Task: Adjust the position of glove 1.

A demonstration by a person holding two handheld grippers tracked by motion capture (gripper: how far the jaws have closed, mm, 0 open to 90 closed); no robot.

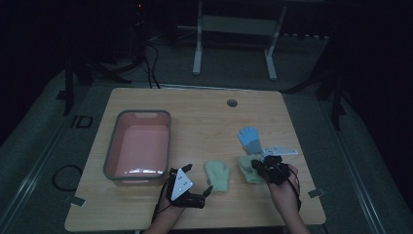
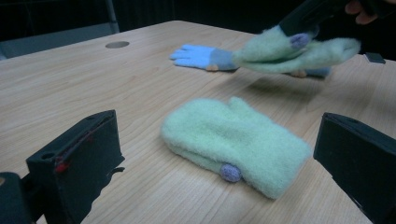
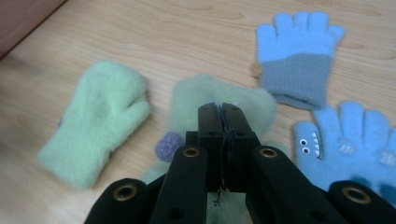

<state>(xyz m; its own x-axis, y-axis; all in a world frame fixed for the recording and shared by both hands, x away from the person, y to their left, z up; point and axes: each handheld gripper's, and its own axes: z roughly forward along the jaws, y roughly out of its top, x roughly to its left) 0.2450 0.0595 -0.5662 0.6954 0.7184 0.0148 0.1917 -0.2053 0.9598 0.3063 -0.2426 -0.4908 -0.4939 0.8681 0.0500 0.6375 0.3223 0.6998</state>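
Right gripper (image 3: 219, 112) has its fingers clamped on one green mitten (image 2: 289, 51), lifting it off the table (image 1: 195, 112), left gripper (image 1: 187, 187) fingers apart, next likely the pink bin (image 1: 139, 146).

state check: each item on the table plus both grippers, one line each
right gripper: shut on held green mitten
held green mitten: lifted off the table
other green mitten: flat on table, untouched
blue gloves: flat on table
pink bin: upright, empty
left gripper: open, holds nothing
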